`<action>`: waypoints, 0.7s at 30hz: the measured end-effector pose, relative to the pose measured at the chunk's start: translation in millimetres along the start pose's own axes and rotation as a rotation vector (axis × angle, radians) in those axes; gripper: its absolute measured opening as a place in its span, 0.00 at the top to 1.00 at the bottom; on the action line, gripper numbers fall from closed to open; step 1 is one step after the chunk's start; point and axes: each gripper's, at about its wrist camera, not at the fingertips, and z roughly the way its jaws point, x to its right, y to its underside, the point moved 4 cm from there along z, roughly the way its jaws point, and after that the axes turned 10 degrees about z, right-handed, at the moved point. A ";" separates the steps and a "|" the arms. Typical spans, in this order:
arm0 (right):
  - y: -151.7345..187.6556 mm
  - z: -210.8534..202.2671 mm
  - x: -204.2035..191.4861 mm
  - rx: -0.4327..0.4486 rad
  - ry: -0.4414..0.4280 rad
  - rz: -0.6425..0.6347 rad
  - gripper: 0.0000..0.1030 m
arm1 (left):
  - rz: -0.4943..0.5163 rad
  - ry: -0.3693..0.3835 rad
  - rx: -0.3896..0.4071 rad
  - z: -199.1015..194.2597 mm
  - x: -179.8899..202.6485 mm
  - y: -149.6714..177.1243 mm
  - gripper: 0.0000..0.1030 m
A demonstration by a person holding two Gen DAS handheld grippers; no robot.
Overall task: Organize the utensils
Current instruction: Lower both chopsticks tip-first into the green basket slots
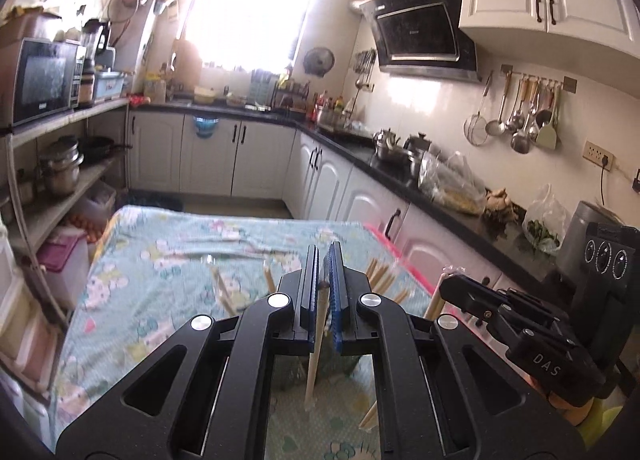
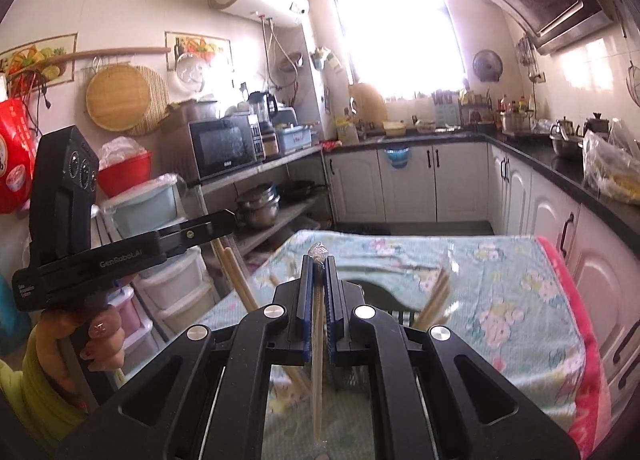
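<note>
Left claw (image 1: 325, 288) clamped on one chopstick (image 1: 316, 344); right claw (image 2: 319, 292) clamped on a plastic-wrapped chopstick pair (image 2: 317, 360); both above the table (image 1: 160, 260).

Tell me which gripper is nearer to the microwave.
Left. The left gripper, shut on a chopstick, is on the microwave's side of the table; the right gripper, also holding one, lies farther over, toward the black countertop.

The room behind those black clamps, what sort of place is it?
A home kitchen, lived in. A range hood hangs over a dark counter, ladles hang from a wall rail, and a microwave sits on a shelf.
</note>
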 end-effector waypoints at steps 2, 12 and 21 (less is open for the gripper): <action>-9.3 -0.4 -0.1 0.018 0.000 0.000 0.94 | 0.005 -0.007 0.025 -2.4 -0.1 -11.9 0.97; -57.7 3.3 -9.3 0.114 0.008 -0.037 0.94 | 0.014 -0.083 0.083 0.1 -16.6 -49.2 0.97; -77.0 21.4 -10.9 0.140 0.014 -0.051 0.94 | -0.031 -0.143 0.070 20.9 -41.8 -52.1 0.97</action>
